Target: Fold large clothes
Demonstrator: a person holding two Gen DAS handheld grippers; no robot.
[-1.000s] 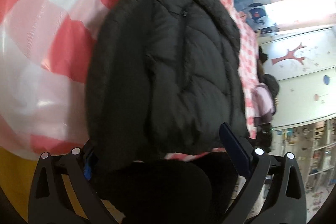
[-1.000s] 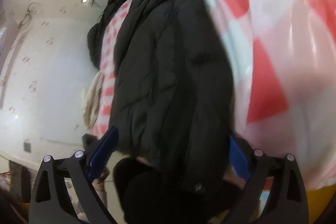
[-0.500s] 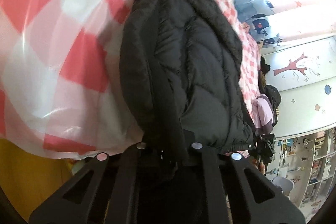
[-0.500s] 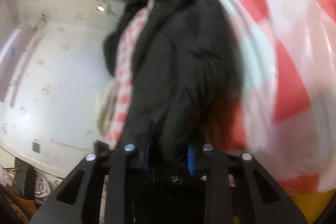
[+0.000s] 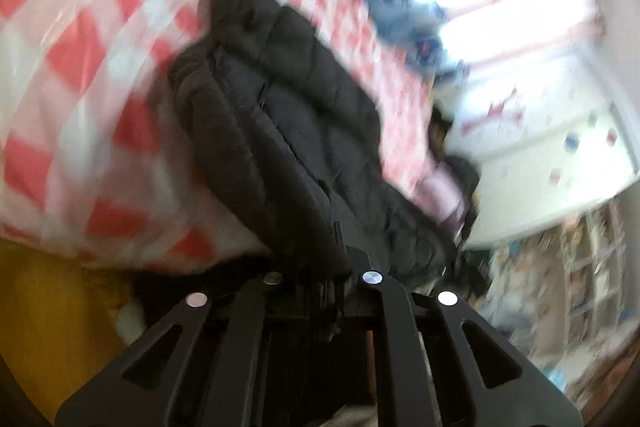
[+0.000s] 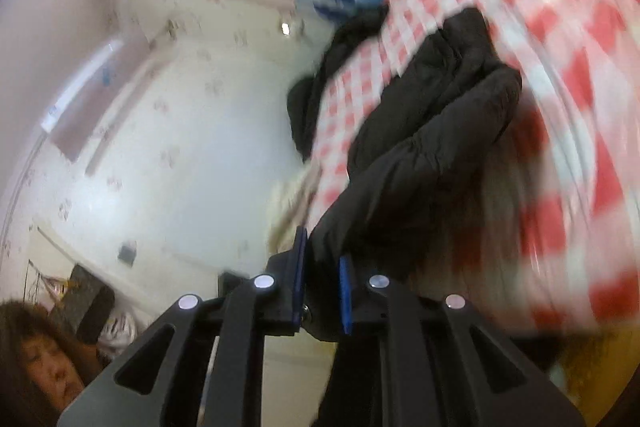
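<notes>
A black puffer jacket point(image 5: 288, 131) lies lengthwise on a bed with a red-and-white checked cover point(image 5: 80, 75). My left gripper point(image 5: 320, 275) is shut on the jacket's near hem and lifts it off the bed. The jacket also shows in the right wrist view point(image 6: 432, 131), bunched and raised. My right gripper point(image 6: 322, 279) is shut on its hem between the blue pads point(image 6: 299, 267). The checked cover point(image 6: 580, 75) lies behind it. Both views are motion-blurred.
A white cupboard point(image 5: 540, 163) with a red tree decal and cluttered shelves point(image 5: 580, 267) stand to the right of the bed. Dark and pink clothes point(image 5: 452, 187) hang off the bed's right edge. A white wall point(image 6: 168, 131) and a person's face point(image 6: 44, 367) show on the left.
Both grippers went from open around the hem to shut on it. They have since lifted the hem, and the jacket bunches up toward the far end.
</notes>
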